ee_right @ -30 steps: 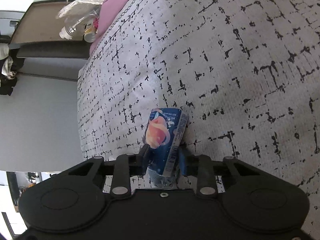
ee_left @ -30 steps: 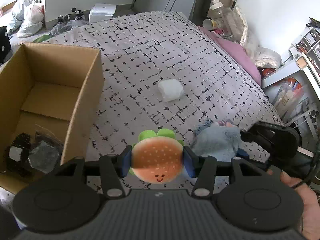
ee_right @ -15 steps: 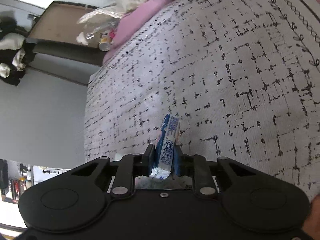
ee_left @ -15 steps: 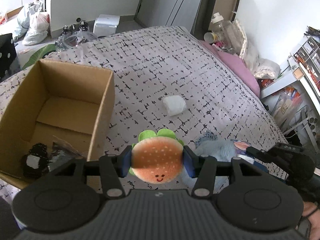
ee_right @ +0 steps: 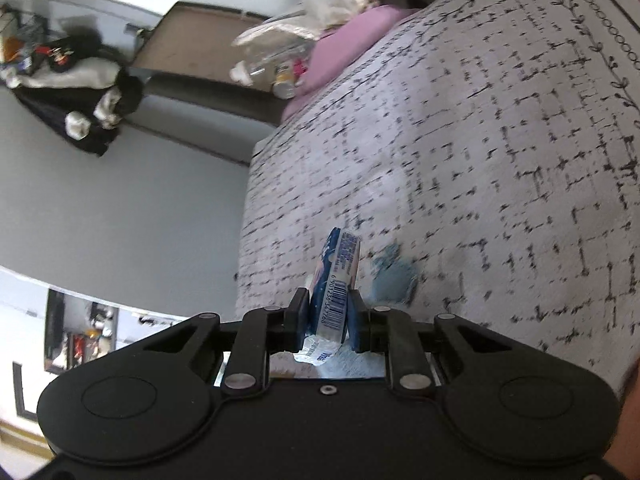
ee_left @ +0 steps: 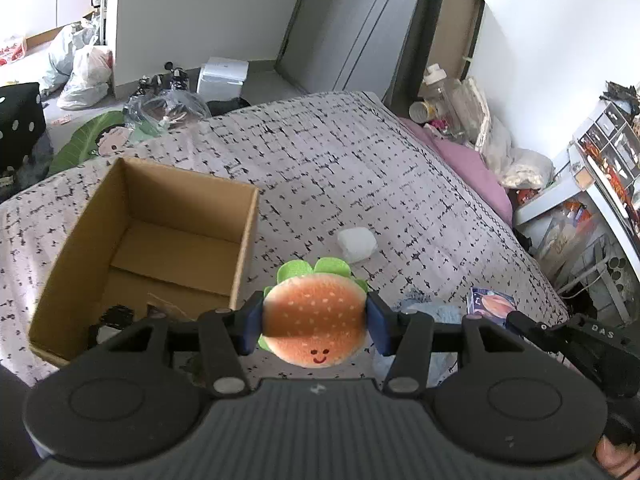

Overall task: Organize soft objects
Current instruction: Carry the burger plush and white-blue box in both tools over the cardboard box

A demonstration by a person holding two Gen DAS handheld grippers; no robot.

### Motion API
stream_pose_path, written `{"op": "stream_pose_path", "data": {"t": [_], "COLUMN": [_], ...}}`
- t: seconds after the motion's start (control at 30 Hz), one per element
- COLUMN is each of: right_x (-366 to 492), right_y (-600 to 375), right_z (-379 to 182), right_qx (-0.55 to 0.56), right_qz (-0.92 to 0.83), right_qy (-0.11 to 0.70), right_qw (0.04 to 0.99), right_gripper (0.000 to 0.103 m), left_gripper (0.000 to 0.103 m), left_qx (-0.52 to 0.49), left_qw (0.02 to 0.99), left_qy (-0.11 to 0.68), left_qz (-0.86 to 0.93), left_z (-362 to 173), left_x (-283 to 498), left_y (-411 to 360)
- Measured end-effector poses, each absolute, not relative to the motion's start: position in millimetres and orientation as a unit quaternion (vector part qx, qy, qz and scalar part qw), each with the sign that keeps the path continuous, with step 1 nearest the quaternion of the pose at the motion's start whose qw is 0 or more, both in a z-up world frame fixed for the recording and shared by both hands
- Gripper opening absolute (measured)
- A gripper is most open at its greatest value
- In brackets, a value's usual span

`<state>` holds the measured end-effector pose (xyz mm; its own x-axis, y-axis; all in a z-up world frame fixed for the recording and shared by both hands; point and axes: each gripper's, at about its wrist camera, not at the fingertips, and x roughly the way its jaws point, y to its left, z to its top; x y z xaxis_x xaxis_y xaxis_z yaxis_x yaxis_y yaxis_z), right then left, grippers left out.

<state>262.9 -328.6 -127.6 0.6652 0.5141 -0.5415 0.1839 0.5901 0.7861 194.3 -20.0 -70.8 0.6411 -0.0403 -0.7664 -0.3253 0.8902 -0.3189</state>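
1. Your left gripper (ee_left: pixel 316 326) pinches the burger plush (ee_left: pixel 314 326) between its blue pads, and this grip is the same as a second ago. The plush now hangs clear above the bed (ee_left: pixel 360 168), just right of the cardboard box (ee_left: pixel 152 236), and the camera sees more of the room than before, so the hand has gone up.
2. Your right gripper (ee_right: pixel 329 312) has its jaws pressed on the blue tissue pack (ee_right: pixel 335 294). A second ago the pack was still broad between the pads; now it is squeezed thin, seen edge-on, and lifted off the bed. In the left view the same pack (ee_left: pixel 490 300) shows at the tip of that gripper.
3. I judge that both pick-ups are complete and the next step is the carry to the box. The burger plush is the nearer one.
4. Count of soft things in view: one burger plush, one tissue pack, one white soft lump (ee_left: pixel 357 243) lying on the bed beyond the plush, and one blue fluffy item (ee_left: pixel 430 312) on the bed between the two grippers.
5. There is one box, open at the top. Some dark items (ee_left: pixel 116 316) already lie in its near corner; I cannot tell how many.
6. So two soft things remain on the bed.
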Motion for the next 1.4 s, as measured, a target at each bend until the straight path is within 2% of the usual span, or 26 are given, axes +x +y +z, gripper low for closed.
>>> {"op": "stream_pose_path", "data": {"t": [0.7, 1.4], "right_x": [241.1, 229.9], "right_y": [-260.2, -168.0], "right_z": [-100.2, -107.7], "right_qx": [0.375, 0.303], "right_qz": [0.214, 0.298], "right_qy": [0.392, 0.422], "right_qw": [0.813, 0.801], "right_gripper": [0.020, 0.020], "left_gripper": [0.052, 0.052], "left_qx": [-0.221, -0.244], "left_qw": [0.880, 0.857], "left_qy": [0.403, 0.426], "left_qz": [0.122, 0.157], "left_z": [-56.4, -98.8], "left_x": [167.6, 173.8], "left_y": [38.3, 92.1]}}
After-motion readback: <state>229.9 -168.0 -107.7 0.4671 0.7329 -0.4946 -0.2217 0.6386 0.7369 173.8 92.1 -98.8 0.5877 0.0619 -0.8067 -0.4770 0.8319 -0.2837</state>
